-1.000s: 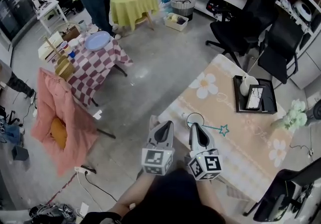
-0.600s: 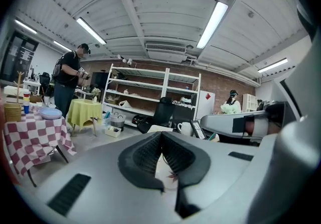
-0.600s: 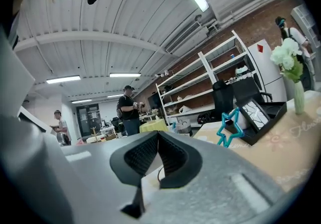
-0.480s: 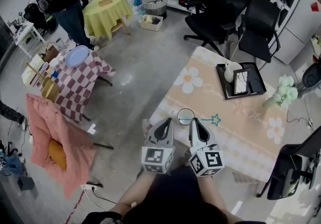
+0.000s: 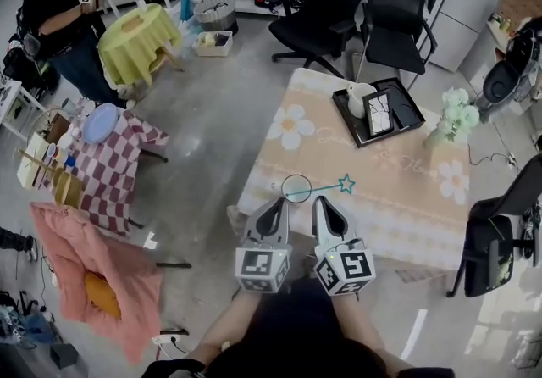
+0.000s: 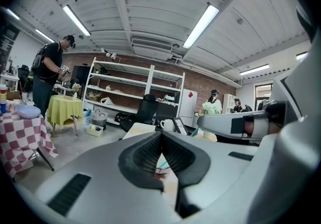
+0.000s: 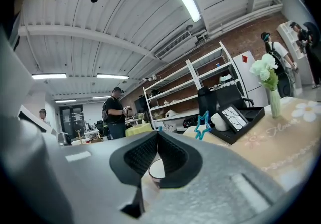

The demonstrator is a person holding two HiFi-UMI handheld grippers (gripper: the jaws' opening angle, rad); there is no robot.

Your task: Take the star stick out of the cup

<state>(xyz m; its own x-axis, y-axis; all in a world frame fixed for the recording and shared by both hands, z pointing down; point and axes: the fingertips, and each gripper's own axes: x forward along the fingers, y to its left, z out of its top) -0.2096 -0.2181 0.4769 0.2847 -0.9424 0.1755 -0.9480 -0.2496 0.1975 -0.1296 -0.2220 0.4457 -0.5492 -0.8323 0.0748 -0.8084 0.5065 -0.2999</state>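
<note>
resting in the cup (image 5: 283, 190), the star stick (image 5: 326, 189) leans over the rim, and its teal star end projects outside the cup toward the side of the surface (image 5: 398, 198) where the vase of flowers (image 5: 449, 109) stands. the cup is clear and stands upright near the edge of the surface closest to the person. in the right gripper view the star (image 7: 203, 125) shows raised above the cup (image 7: 156, 170).

left gripper (image 5: 275, 202): held level, just short of the cup, on the cup's near side. its jaws are fully together at the tips with nothing between them. in the left gripper view the left gripper (image 6: 161, 135) shows the ribbed pads meeting, with the cup visible beyond them through the gap below.

right gripper (image 5: 322, 201): held beside the left gripper and parallel to it, pointing the same way. its jaws are also fully together and grip nothing. in the right gripper view the right gripper (image 7: 158, 135) shows the pads meeting, with the cup beyond them.

neither gripper touches the cup or the star stick.

farther back on the surface a black tray (image 5: 398, 97) holds a white jug (image 5: 359, 98) and a framed picture (image 5: 378, 113). the vase of flowers stands just beside the tray.
</note>
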